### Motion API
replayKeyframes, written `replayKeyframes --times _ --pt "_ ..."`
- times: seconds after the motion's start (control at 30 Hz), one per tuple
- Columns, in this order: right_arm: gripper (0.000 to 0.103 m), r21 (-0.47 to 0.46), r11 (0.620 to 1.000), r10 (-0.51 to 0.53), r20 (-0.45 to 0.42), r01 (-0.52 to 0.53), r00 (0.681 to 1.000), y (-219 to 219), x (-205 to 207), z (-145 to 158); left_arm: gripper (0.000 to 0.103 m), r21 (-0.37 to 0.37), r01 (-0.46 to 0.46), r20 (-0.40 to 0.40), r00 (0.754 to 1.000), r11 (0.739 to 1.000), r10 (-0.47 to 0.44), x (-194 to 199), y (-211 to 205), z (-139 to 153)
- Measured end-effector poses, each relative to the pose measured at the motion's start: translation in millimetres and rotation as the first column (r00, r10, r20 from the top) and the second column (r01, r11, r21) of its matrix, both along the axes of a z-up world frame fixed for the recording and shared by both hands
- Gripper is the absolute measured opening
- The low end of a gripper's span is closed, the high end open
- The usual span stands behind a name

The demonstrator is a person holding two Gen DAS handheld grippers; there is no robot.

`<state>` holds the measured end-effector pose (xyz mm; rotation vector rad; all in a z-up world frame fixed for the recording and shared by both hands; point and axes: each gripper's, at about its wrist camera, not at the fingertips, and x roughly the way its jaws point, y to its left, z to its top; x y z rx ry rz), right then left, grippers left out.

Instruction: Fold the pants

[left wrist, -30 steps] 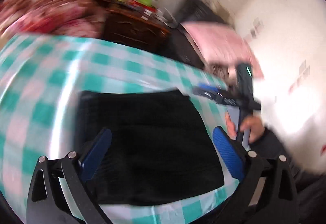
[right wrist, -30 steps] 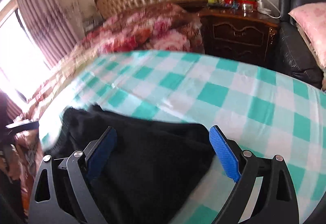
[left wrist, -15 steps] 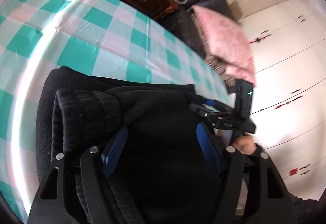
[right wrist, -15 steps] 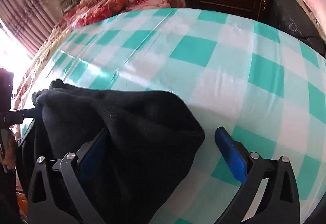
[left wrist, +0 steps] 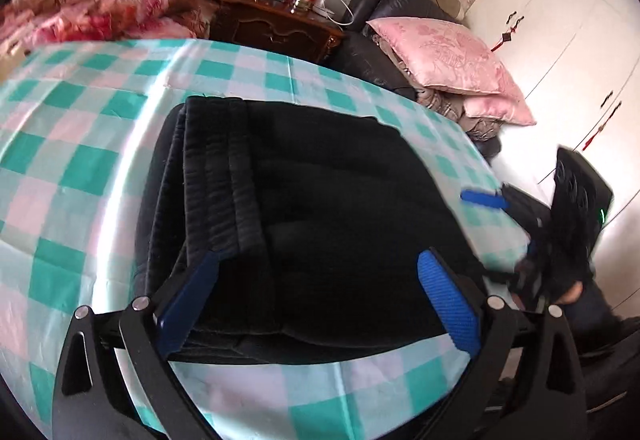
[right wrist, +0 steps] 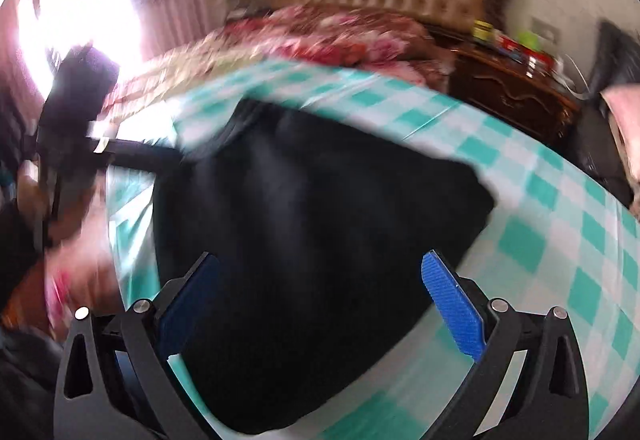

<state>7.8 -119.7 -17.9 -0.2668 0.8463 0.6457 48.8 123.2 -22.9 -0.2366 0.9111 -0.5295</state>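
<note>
Black pants (left wrist: 304, 208) lie folded into a thick rectangle on the green-and-white checked cloth (left wrist: 80, 144), the ribbed waistband on the left side of the stack. My left gripper (left wrist: 320, 292) is open and empty, its blue pads just above the near edge of the stack. My right gripper (right wrist: 320, 300) is open and empty, above the same pants (right wrist: 320, 224) from the other side; this view is motion-blurred. The right gripper also shows in the left wrist view (left wrist: 484, 198), off the pants' right edge.
A carved dark nightstand (left wrist: 276, 28) with small items, a black leather chair with pink pillows (left wrist: 444, 60) and white wardrobe doors (left wrist: 568, 40) stand behind the table. A floral blanket (left wrist: 92, 8) lies before a tufted headboard. A bright window (right wrist: 80, 0) is at the left.
Both grippers have let go of the pants and drawn back and up. The fold now lies flat on the cloth. The right gripper has moved off to the pants' right edge.
</note>
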Motion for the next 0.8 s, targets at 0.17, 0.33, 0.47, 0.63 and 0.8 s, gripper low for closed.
replayKeyframes --times 0.17,0.33,0.47,0.63,0.8 --pt "0.099 0.011 1.000 -0.019 0.039 0.019 0.999 2 -8 -28 0.101 0.187 -0.031 0.027 0.999 0.982 0.027 1 -4 -26" --pt "0.098 0.005 0.999 -0.036 -0.007 0.036 0.999 0 -1 -9 0.101 0.165 -0.079 0.050 0.996 0.983 0.072 -7 6 -13" --pt "0.098 0.060 0.997 -0.048 0.003 0.048 0.999 -1 3 14 0.101 0.208 -0.147 0.109 0.986 0.967 0.126 -15 12 6" --pt "0.098 -0.109 0.994 0.016 0.030 -0.013 0.999 40 -12 -9 0.102 0.227 -0.187 0.075 0.982 0.956 0.174 -4 20 -9" --pt "0.099 -0.173 0.984 -0.023 0.051 0.032 0.998 43 -9 -30 0.102 0.235 -0.200 0.089 0.979 0.951 0.184 2 18 -16"
